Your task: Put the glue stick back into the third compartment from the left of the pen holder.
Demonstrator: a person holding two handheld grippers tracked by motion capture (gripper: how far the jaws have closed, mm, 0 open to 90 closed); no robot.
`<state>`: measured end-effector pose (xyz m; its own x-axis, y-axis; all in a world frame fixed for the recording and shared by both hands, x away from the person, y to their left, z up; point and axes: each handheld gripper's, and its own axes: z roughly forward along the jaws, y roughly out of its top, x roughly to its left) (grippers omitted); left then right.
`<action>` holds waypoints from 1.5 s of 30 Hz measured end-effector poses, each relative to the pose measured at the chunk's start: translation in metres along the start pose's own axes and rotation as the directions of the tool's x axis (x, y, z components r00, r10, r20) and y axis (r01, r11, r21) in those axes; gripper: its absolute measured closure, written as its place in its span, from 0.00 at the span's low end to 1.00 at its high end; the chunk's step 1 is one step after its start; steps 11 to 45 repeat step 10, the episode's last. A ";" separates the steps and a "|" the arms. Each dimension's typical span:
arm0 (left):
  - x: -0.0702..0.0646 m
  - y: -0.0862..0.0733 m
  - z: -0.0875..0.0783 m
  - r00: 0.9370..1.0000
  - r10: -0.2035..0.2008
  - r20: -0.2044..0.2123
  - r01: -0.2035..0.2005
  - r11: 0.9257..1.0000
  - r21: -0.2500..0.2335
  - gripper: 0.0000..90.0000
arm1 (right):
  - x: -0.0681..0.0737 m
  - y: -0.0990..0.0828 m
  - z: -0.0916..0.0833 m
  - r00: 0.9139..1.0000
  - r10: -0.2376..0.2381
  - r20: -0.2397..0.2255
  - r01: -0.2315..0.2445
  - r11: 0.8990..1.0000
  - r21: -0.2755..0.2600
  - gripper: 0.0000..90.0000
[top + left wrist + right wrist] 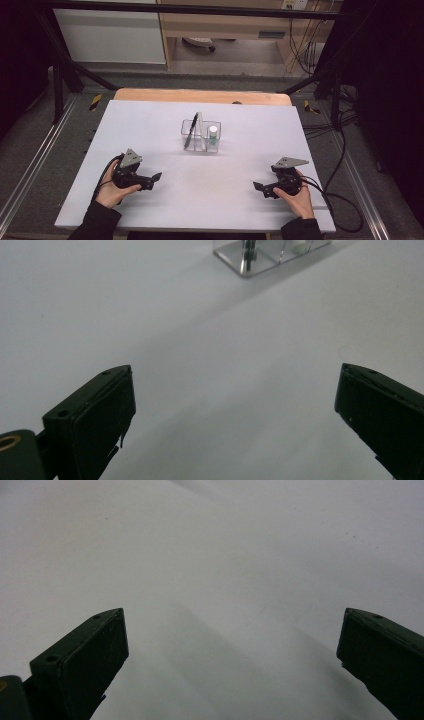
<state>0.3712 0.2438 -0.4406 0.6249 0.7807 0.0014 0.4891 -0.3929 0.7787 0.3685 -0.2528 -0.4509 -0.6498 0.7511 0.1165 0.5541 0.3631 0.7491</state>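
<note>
While both hand-held grippers (156, 177) (259, 186) rest spread and empty, the white tabletop (210, 190) stands amid dark framing (55, 60).

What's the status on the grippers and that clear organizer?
Left gripper open, empty. Right gripper open, empty. Clear organizer mid-table, black pen in its left compartment, white bottle in its right. Nothing between the grippers and it.
</note>
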 end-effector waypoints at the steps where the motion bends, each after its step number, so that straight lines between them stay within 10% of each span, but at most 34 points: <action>1: 0.001 -0.003 0.000 1.000 0.001 -0.001 -0.001 1.000 0.006 0.03 | 0.000 0.000 0.000 1.000 0.002 0.001 -0.002 1.000 -0.002 0.01; 45: 0.008 -0.014 -0.005 1.000 -0.023 0.004 0.023 1.000 -0.005 0.03 | 0.000 0.000 -0.001 1.000 -0.004 -0.007 0.004 1.000 0.000 0.01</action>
